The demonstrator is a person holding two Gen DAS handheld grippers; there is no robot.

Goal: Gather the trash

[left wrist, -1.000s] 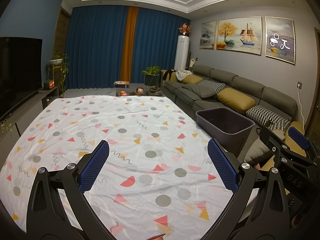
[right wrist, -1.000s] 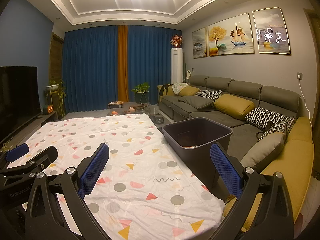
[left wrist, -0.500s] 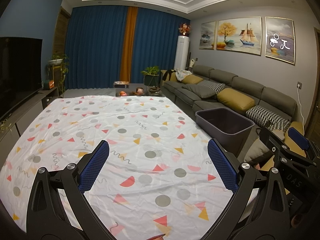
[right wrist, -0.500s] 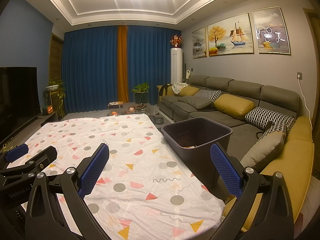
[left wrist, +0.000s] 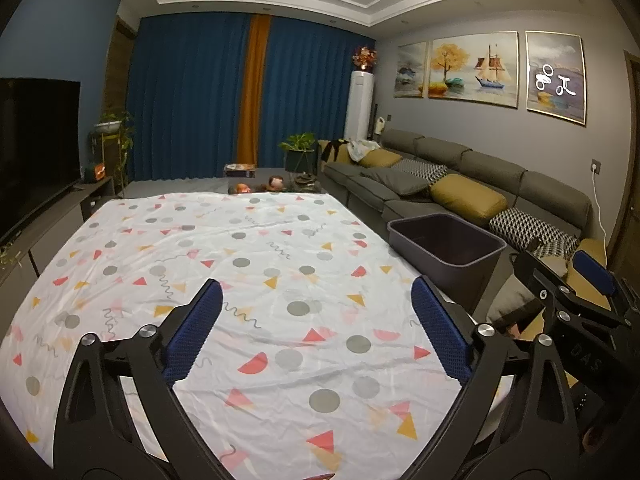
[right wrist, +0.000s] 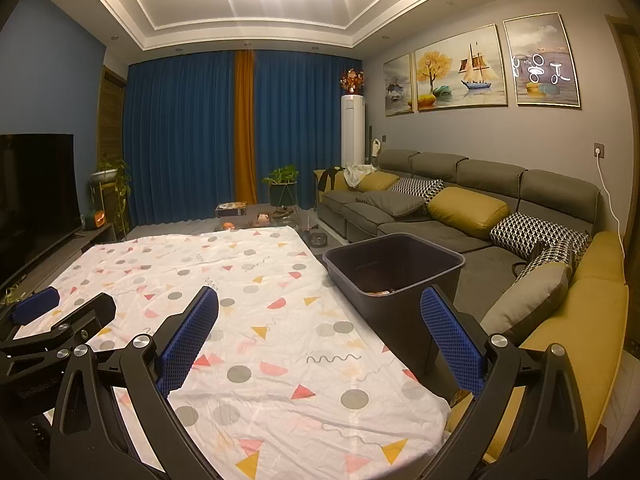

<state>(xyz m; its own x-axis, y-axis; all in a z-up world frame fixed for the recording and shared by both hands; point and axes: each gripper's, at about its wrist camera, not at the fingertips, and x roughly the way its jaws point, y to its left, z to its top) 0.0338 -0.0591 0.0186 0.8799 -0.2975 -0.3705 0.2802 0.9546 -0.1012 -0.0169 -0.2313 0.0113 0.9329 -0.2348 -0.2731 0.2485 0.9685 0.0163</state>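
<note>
We see the left gripper above the near half of the tablecloth, fingers spread wide with nothing between the blue pads. The right gripper hangs over the cloth's near right corner, likewise spread wide and empty. Each gripper shows in the other's view: the right one at 4 o'clock in the left view, the left one at 8 o'clock in the right view.

Task item: the dark bin stands just beside the table's right edge, at 1 o'clock from the right gripper and 2 o'clock from the left. We note small scraps low inside it; what they are we cannot tell. We can pick out no loose piece on the patterned cloth.

Surroundings: a grey sofa with mustard and patterned cushions runs along the right wall, at 2 to 3 o'clock, behind the bin. Three paintings hang above it. Blue curtains with an orange strip close the far wall at 12 o'clock. A television sits at 9 o'clock. A low table with small items lies beyond the cloth's far edge, a potted plant behind it.

The right gripper's right finger overlaps the bin's near wall in its own view.
</note>
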